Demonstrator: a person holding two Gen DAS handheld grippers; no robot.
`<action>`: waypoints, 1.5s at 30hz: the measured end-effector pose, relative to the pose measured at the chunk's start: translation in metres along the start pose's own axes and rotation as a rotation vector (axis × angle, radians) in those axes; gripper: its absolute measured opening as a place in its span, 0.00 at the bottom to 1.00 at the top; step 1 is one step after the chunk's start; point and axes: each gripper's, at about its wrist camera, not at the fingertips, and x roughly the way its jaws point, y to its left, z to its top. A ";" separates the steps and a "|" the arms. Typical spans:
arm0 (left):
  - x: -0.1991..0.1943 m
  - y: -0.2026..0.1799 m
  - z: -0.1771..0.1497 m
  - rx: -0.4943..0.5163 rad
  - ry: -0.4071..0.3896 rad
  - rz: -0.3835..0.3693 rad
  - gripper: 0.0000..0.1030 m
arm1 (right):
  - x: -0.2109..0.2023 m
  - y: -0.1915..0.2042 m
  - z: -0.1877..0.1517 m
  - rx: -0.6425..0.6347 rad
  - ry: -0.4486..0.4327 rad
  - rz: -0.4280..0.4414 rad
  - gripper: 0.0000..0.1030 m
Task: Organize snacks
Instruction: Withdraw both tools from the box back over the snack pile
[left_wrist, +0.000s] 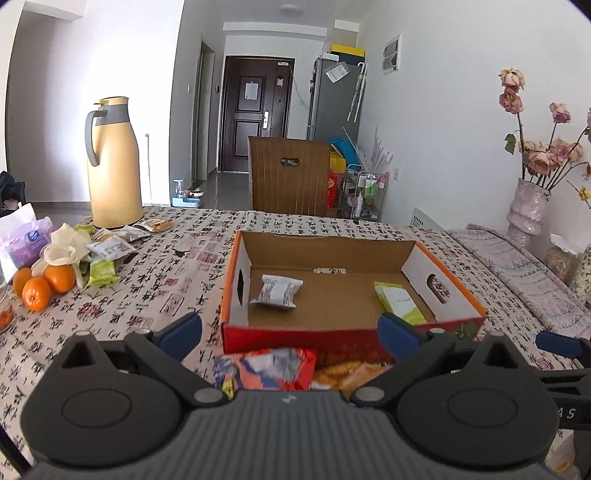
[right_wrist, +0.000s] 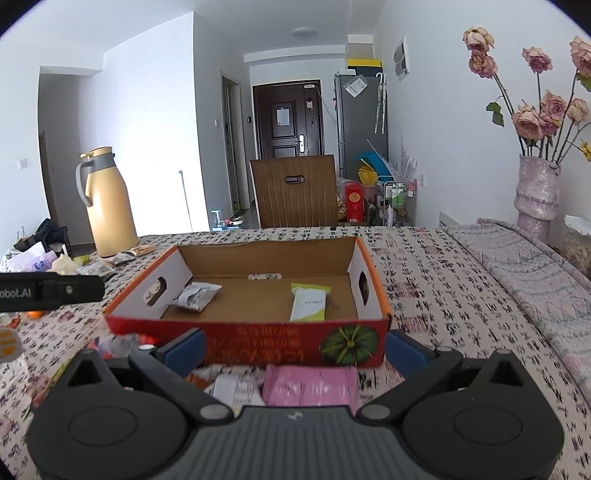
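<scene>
On the desk's left edge we see oranges (left_wrist: 40, 288) and a pile of snack packets (left_wrist: 110, 251) by a yellow jug (left_wrist: 114, 166). Our left claw (left_wrist: 291, 330) is wide above a red snack bag (left_wrist: 266, 369). The box (right_wrist: 243, 336) sits mid-desk, holding a white packet (right_wrist: 195, 295) and a green one (right_wrist: 308, 302). Our right claw (right_wrist: 295, 350) is wide over a pink packet (right_wrist: 310, 386).

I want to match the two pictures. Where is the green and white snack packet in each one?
Left wrist view: green and white snack packet lies in the box's right end, right of centre.
Right wrist view: same packet, near the middle.
Shared landmark: the cardboard box.
</scene>
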 end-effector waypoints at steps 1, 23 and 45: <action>-0.004 0.000 -0.003 -0.003 -0.002 -0.001 1.00 | -0.004 0.001 -0.003 0.000 0.000 -0.001 1.00; -0.041 0.015 -0.089 0.004 0.073 -0.024 1.00 | -0.048 0.006 -0.078 -0.003 0.099 -0.030 1.00; -0.056 0.016 -0.110 -0.011 0.107 -0.029 1.00 | -0.058 0.014 -0.112 0.023 0.185 -0.034 0.69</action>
